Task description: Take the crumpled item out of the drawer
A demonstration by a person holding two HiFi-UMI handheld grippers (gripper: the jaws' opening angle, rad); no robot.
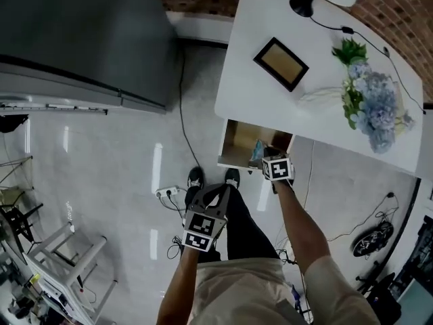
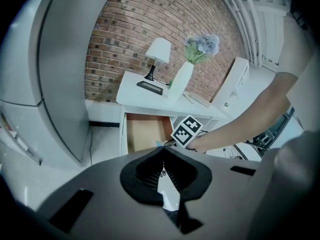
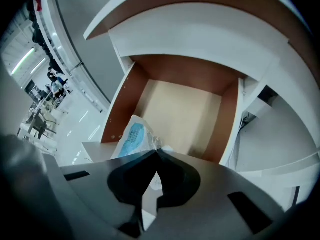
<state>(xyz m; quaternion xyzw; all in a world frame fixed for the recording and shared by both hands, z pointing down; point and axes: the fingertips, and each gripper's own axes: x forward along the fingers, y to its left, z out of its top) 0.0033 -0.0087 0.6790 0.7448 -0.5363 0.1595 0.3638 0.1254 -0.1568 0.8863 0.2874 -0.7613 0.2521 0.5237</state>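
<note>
Crumpled packet, blue and white, lies at the front of the open drawer. The right claw is closed tight on its edge. The left claw hangs back, closed and empty. Grabbing looks done; next, lift it up and out.

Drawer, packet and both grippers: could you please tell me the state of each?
drawer: open, pulled out from the white table.
right gripper: shut on the packet.
packet: crumpled, at the drawer's front edge.
left gripper: shut, empty, clear of the drawer.
</note>
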